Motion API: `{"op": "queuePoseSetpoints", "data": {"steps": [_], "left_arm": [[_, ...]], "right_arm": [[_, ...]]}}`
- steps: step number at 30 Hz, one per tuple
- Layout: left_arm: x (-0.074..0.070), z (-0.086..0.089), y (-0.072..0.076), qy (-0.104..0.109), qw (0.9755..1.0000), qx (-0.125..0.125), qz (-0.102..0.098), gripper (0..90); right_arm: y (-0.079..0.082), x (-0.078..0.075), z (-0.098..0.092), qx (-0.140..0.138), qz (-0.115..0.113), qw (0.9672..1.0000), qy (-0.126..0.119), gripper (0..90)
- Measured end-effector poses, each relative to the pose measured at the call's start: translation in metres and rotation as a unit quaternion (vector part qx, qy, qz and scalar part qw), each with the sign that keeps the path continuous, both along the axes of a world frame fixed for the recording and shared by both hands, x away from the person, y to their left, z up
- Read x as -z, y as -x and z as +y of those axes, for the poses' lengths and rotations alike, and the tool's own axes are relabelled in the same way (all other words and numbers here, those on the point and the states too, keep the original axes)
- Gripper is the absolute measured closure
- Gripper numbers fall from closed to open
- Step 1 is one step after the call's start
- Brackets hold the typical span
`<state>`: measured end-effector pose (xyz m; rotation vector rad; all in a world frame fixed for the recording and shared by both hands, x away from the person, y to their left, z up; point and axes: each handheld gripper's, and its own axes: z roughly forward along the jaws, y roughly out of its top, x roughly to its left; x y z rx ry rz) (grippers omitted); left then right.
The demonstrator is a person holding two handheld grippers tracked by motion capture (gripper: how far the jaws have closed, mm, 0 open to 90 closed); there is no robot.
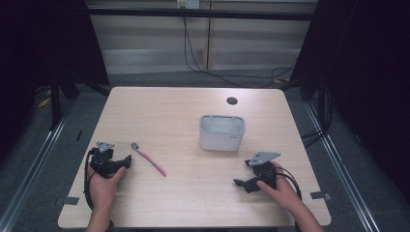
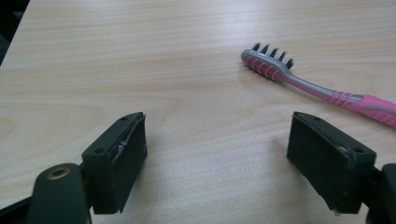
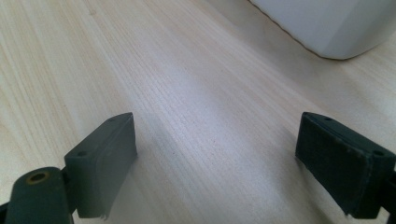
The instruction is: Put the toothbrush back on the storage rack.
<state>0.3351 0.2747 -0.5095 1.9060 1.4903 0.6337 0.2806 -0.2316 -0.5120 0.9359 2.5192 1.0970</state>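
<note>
Nearest the person's edge of the wooden table, two hands each rest a gripper on the board. The left gripper sits at the near left, its jaws spread wide with only bare wood between them, as the left gripper view shows. The right gripper sits at the near right, well apart from the other, and its jaws also stand wide apart over bare wood in the right gripper view.

Just beyond the left gripper's jaws lies the pink toothbrush, flat on the table and untouched. It lies on a slant, with its grey bristled head at the far left end and its pink handle running toward the table's middle.

Farther back, slightly right of centre, a white container stands upright and open at the top, its corner showing at the upper right of the right gripper view. Beyond it a dark round hole sits in the tabletop near the far edge.
</note>
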Motion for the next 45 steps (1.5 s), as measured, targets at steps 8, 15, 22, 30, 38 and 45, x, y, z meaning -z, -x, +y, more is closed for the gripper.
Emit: {"op": "queuePoseSetpoints", "data": {"steps": [8, 15, 22, 30, 38, 45], "left_arm": [[0.000, -0.001, -0.001, -0.001, 1.0000, 0.002, 0.003, 17.7], [-0.009, -0.006, -0.008, 0.008, 0.9985, -0.002, 0.054, 13.3], [-0.023, -0.005, -0.015, 0.055, 0.9901, -0.001, 0.129, 23.1], [-0.038, -0.022, -0.027, 0.078, 0.9845, -0.021, 0.156, 27.1], [-0.043, -0.041, -0.040, 0.088, 0.9797, -0.029, 0.178, 31.6], [-0.041, -0.044, -0.048, 0.089, 0.9759, -0.047, 0.194, 33.3]], "right_arm": [[0.000, 0.000, 0.000, 0.000, 0.000, 1.0000, 0.000, 11.9], [0.000, 0.000, 0.000, 0.000, 0.000, 1.0000, 0.000, 11.9], [0.000, 0.000, 0.000, 0.000, 0.001, 1.0000, 0.000, 11.9], [0.000, 0.000, 0.000, -0.001, 0.000, 1.0000, 0.000, 11.9], [0.000, 0.000, 0.000, -0.001, 0.000, 1.0000, 0.000, 11.9], [0.000, 0.000, 0.000, -0.001, 0.000, 1.0000, 0.000, 11.9]]}}
